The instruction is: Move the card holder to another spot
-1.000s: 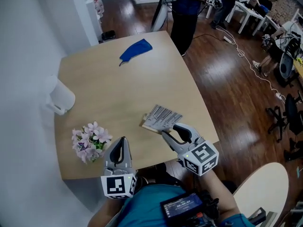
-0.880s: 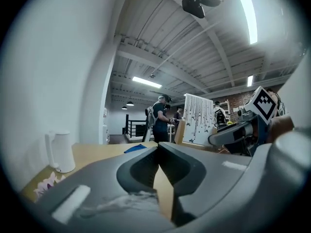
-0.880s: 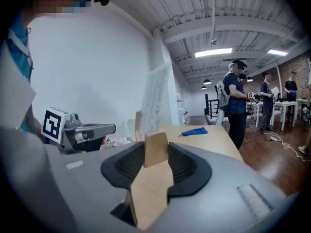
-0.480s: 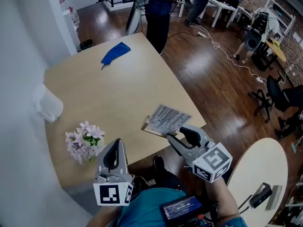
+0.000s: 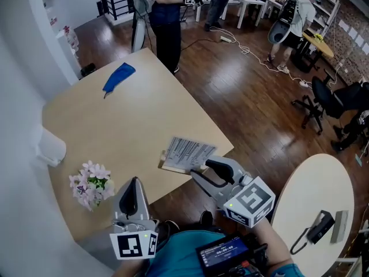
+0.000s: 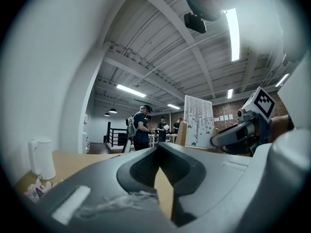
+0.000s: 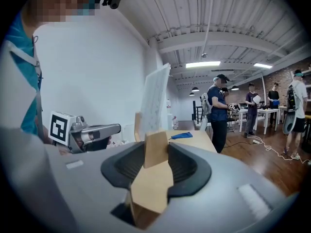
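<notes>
The card holder (image 5: 173, 165) is a light wooden block carrying an upright white card (image 5: 189, 152) printed with dark stripes. My right gripper (image 5: 199, 173) is shut on its wooden base by the table's near right edge. In the right gripper view the wood (image 7: 151, 183) sits wedged between the jaws of my right gripper (image 7: 156, 152), and the card (image 7: 154, 98) rises beyond it. My left gripper (image 5: 133, 183) is over the table's near edge beside the flowers, jaws together and holding nothing. In its own view my left gripper (image 6: 158, 149) faces the card (image 6: 198, 120).
On the tan table (image 5: 132, 120) are pink flowers (image 5: 89, 184), a white jug (image 5: 51, 149) at the left edge and a blue cloth (image 5: 118, 75) at the far side. A person (image 5: 164, 16) stands beyond the table. A round table (image 5: 323, 183) is at the right.
The head view has swung, so the table sits further left in the picture. The right gripper still holds the card holder, now nearer the table's near right edge. The left gripper stays low and shut.
</notes>
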{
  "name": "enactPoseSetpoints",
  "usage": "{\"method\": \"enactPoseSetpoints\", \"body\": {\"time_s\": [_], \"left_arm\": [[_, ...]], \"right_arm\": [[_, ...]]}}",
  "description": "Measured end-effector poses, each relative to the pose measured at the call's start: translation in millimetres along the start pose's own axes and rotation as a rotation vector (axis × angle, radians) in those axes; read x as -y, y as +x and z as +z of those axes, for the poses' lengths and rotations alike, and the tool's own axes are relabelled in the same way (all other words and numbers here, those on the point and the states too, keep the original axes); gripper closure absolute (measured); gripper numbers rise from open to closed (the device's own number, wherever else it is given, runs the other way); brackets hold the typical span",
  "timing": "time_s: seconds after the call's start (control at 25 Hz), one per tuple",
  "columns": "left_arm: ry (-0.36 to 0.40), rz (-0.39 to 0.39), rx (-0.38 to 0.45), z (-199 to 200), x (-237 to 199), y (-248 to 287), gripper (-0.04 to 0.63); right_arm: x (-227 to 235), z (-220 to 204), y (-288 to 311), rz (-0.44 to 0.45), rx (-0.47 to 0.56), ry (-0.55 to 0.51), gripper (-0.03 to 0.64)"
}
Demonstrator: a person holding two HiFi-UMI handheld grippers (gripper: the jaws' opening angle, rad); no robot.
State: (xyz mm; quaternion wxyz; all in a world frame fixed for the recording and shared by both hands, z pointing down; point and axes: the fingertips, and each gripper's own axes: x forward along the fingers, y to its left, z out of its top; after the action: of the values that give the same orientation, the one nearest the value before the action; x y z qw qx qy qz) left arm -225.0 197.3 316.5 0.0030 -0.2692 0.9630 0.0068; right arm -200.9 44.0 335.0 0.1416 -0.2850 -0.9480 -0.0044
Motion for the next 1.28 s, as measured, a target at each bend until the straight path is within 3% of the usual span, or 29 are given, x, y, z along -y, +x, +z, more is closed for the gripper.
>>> {"method": "enactPoseSetpoints", "body": {"time_s": [0.44,0.88,1.08,1.28], "left_arm": [[0.062,-0.017,-0.010,-2.6,18.8,6.6,0.588],[0.058,-0.049,0.012,-3.8,17.6,-2.9,0.583],[0.063,-0.080,0.024,-2.9,30.8,5.1,0.581],[0.071,-0.228,0.037,-4.5,87.5,29.4,0.580]], "right_arm": [[5.5,-4.1,-2.8,0.018,0.010,0.018,0.474],[-5.0,-4.1,-0.2,0.002,0.018,0.034,0.474],[2.6,-2.6,-15.0,-0.051,0.040,0.040,0.474],[34.3,-15.3,-64.3,-0.205,0.068,0.078,0.474]]}}
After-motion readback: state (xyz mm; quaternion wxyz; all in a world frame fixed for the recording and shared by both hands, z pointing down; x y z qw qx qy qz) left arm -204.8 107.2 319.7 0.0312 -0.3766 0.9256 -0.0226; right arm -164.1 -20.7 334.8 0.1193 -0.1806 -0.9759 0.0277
